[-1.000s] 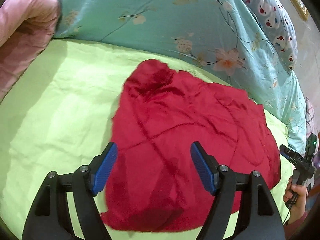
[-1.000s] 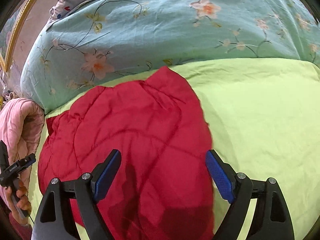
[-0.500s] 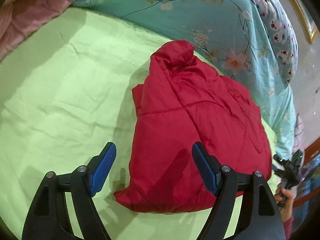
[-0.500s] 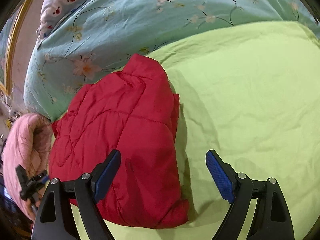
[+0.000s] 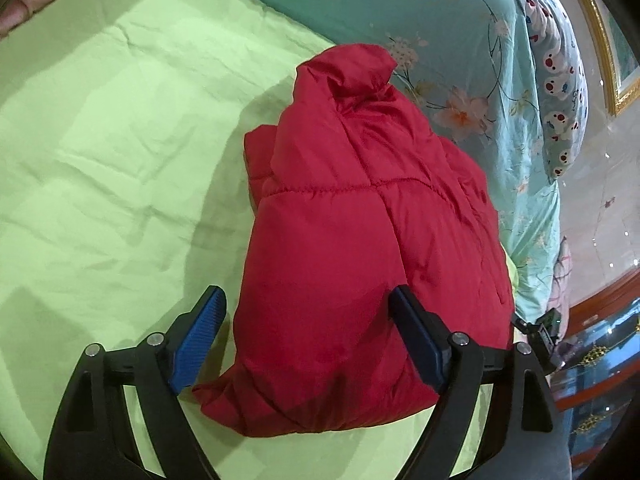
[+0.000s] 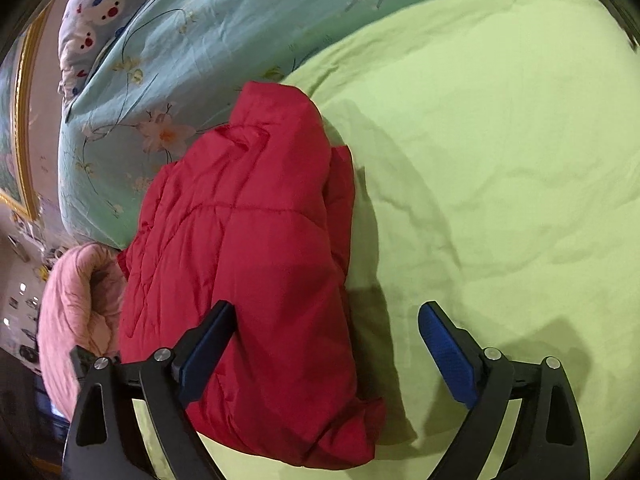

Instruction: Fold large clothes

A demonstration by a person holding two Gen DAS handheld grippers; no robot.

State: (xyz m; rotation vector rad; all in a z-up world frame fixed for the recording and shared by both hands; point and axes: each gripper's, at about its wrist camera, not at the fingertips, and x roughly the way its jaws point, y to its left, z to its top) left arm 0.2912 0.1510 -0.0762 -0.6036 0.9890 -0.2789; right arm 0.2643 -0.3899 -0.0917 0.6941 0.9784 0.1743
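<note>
Red jacket point(image 5: 360, 248) sits folded on the bed point(image 5: 100, 160), puffy, soft, slick-looking, so I'd grip through its thick near hem; left gripper point(image 5: 306, 334) and right gripper point(image 6: 326, 350) jaws just widened, spread, pinching nothing.

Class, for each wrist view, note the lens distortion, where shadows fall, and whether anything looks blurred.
Left wrist: fisheye bending and dark corners; the red jacket shadows the green sheet on its left. Right wrist: same bending; shadow lies to the jacket's right; both are sharp.
</note>
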